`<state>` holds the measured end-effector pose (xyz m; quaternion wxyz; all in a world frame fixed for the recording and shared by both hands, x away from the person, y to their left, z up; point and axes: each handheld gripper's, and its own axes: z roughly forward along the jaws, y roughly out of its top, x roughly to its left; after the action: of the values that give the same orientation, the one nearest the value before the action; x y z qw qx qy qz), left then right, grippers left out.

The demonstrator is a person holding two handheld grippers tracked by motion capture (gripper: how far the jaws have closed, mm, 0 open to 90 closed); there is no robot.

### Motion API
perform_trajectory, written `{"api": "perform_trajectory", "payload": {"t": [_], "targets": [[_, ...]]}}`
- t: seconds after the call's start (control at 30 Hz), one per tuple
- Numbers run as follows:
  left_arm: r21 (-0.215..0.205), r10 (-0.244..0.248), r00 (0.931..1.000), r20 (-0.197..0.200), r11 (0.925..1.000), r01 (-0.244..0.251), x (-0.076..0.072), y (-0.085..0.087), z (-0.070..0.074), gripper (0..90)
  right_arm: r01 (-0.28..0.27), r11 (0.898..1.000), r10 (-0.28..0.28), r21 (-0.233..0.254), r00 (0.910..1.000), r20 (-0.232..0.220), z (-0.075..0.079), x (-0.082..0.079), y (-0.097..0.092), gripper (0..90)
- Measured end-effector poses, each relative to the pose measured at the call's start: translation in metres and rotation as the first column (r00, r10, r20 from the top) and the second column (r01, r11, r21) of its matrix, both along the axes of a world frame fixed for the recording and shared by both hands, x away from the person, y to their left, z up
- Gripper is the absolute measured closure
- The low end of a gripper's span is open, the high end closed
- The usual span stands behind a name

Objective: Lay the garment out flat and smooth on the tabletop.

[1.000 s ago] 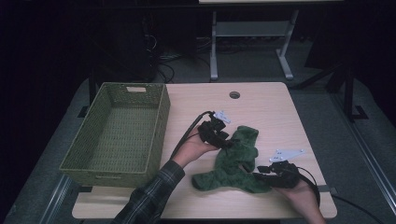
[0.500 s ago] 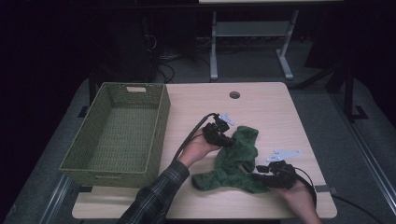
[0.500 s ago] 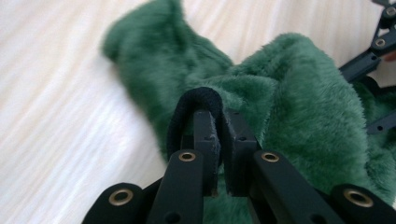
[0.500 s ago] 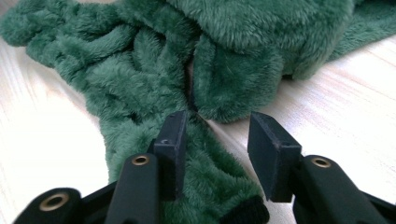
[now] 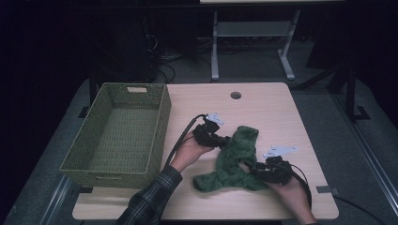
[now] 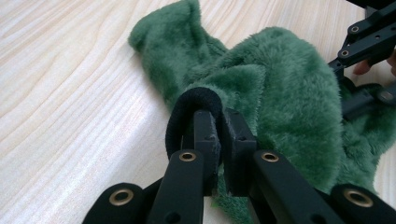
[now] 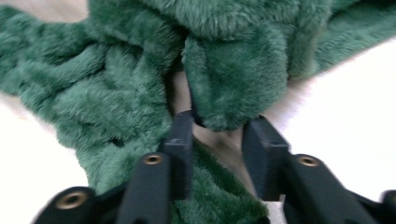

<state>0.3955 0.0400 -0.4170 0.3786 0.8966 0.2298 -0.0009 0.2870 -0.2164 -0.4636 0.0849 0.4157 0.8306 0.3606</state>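
I have the fuzzy green plush cloth (image 5: 237,159) lying crumpled on the pale wooden table (image 5: 272,108), right of the green woven basket (image 5: 117,136). My left gripper (image 6: 218,126) has just clamped onto its black-trimmed edge. My right gripper (image 7: 217,135) has been closing around a fold; contact looks likely, but blur hides it.
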Motion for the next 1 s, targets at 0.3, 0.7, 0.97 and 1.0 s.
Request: {"api": "perform_trajectory", "payload": {"t": [0.3, 0.7, 0.97, 1.0], "targets": [[-0.014, 0.014, 0.9997, 0.018, 0.9998, -0.014, -0.006, 0.011, 0.009, 85.4, 0.025, 0.999, -0.027, 0.022, 0.9972, 0.069, 0.016, 0.011, -0.014, 83.1], [0.015, 0.107, 0.9935, 0.037, 0.994, -0.108, -0.026, 0.048, 0.018, 86.0, -0.017, 0.999, 0.01, 0.031, 0.9773, 0.212, 0.069, 0.029, -0.018, 84.7], [0.104, 0.164, 0.9865, 0.001, 0.9812, -0.163, -0.03, 0.055, -0.007, 86.2, -0.063, 0.998, 0.062, 0.004, 0.9866, 0.151, 0.051, 0.049, -0.008, 84.7], [0.124, 0.162, 0.9867, 0.0, 0.9791, -0.161, -0.03, 0.055, -0.011, 86.2, -0.067, 0.998, 0.066, -0.004, 0.9884, 0.137, 0.046, 0.051, -0.008, 84.7]]}}
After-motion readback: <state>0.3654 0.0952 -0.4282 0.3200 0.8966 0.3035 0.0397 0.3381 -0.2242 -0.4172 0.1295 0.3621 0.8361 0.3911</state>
